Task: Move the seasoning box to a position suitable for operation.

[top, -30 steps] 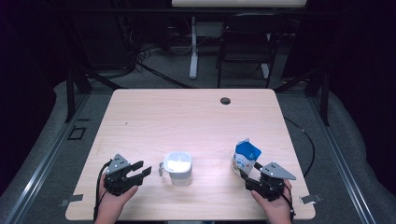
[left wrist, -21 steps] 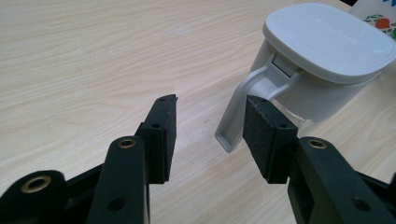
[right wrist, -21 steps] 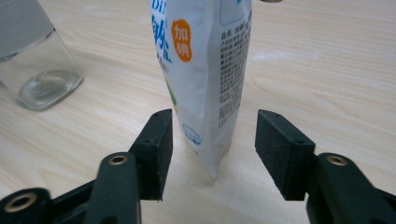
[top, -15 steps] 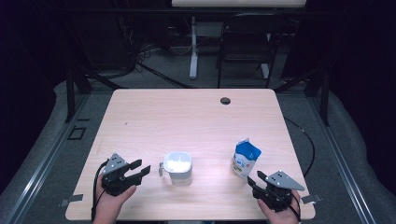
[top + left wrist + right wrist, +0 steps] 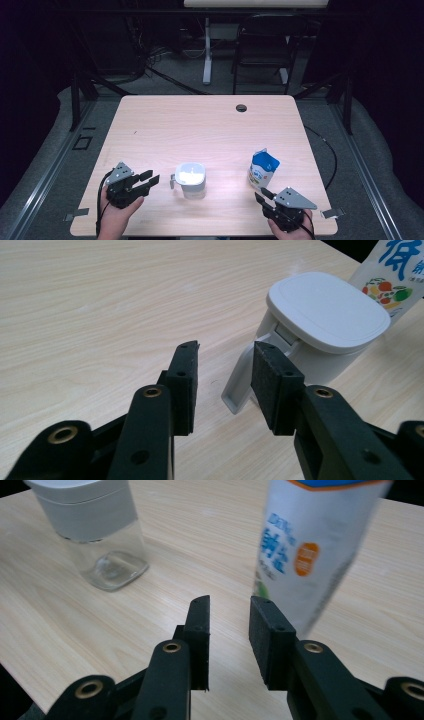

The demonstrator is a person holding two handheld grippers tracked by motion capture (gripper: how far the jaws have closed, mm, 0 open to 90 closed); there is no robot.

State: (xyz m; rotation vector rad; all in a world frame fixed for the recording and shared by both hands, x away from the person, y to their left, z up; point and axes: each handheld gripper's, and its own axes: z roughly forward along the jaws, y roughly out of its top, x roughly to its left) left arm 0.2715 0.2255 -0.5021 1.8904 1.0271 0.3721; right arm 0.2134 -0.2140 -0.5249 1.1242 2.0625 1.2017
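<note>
A clear container with a white lid (image 5: 190, 178) and a side handle (image 5: 238, 384) stands near the table's front middle. My left gripper (image 5: 152, 180) lies just to its left. The left jaws have just been closing, but they are open with nothing between them (image 5: 225, 351), and the handle sits just ahead of the right pad. A blue and white carton (image 5: 262, 169) stands upright at the front right. My right gripper (image 5: 263, 195) sits below it. Its jaws have also just been closing and stand open and empty (image 5: 230, 602), with the carton (image 5: 305, 555) a little ahead.
The wooden table (image 5: 200, 125) has a small round hole (image 5: 241, 107) near its far edge. A chair (image 5: 262, 50) and a stand stand on the dark floor behind the table. Both hands rest near the front edge.
My right gripper has drawn back from the carton toward the front edge, leaving the carton upright. Both pairs of jaws look narrower. The left hand has barely moved.
</note>
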